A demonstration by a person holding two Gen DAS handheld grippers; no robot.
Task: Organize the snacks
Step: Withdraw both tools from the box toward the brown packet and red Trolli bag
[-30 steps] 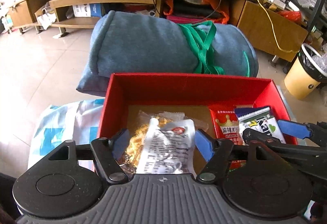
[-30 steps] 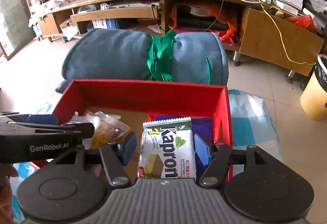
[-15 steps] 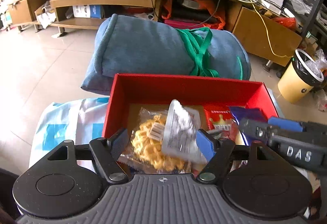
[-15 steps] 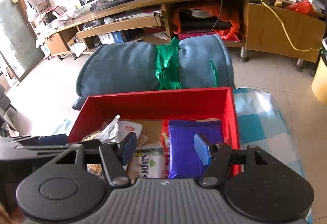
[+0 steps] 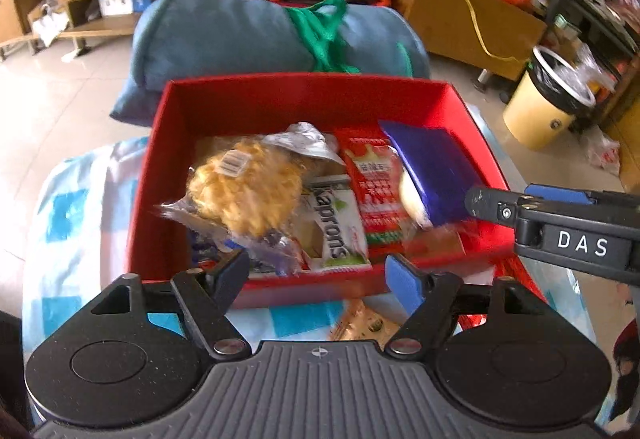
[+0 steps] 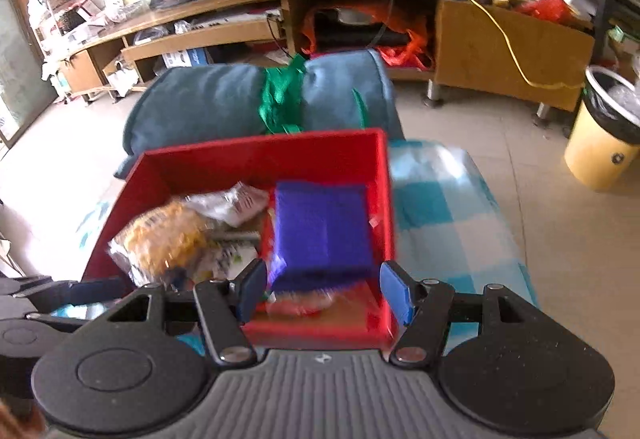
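Both tongs hang empty at the near edge of the red box (image 5: 304,99), and the snacks all sit inside it. The left tongs (image 5: 320,279) are spread, the jaws having just been opening, nothing between them. Straight ahead, at the frame's centre, lies the Kaprons wafer pack (image 5: 340,227), long axis running away from the tongs, its near end just past the box's front wall. The clear bag of golden crisps (image 5: 248,191) lies upper left of it, overlapping. The right tongs (image 6: 324,291) are parted too, gripping nothing; the purple packet (image 6: 324,227) sits just beyond them, at the box's right wall. On the checked cloth (image 5: 76,223), outside the box at lower centre, a tan wrapper (image 5: 364,323) peeks out nearest the left tongs, likely next.
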